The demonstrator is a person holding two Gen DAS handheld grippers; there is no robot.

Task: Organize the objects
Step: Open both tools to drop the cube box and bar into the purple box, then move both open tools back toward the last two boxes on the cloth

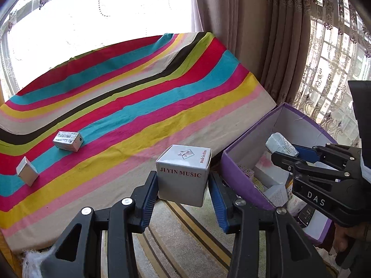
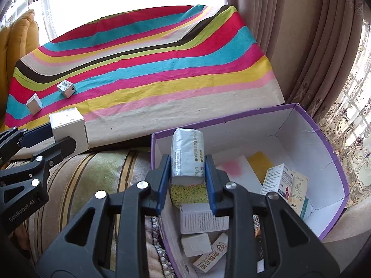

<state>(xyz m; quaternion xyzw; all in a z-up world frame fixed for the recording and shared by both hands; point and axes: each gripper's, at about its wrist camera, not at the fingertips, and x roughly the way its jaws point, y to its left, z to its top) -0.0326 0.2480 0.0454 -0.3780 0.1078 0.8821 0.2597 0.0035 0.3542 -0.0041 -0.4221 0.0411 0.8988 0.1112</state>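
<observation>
My left gripper (image 1: 183,186) is shut on a white cube box (image 1: 183,176) printed "JI YIN MUSIC", held above the sofa seat just left of the purple box (image 1: 231,162). The same cube box (image 2: 69,127) and the left gripper (image 2: 55,139) show at the left of the right wrist view. My right gripper (image 2: 186,173) is shut on a silvery white packet (image 2: 186,155), held over the open purple box (image 2: 324,125). In the left wrist view the right gripper (image 1: 287,155) holds that packet (image 1: 280,144) above the box's inside.
Several small cartons and a yellow sponge (image 2: 189,194) lie inside the purple box. Two small boxes rest on the striped cloth (image 1: 139,92): a silver one (image 1: 68,141) and a white one (image 1: 27,171). Curtains (image 1: 278,34) hang behind. A striped sofa cushion (image 2: 92,176) lies below.
</observation>
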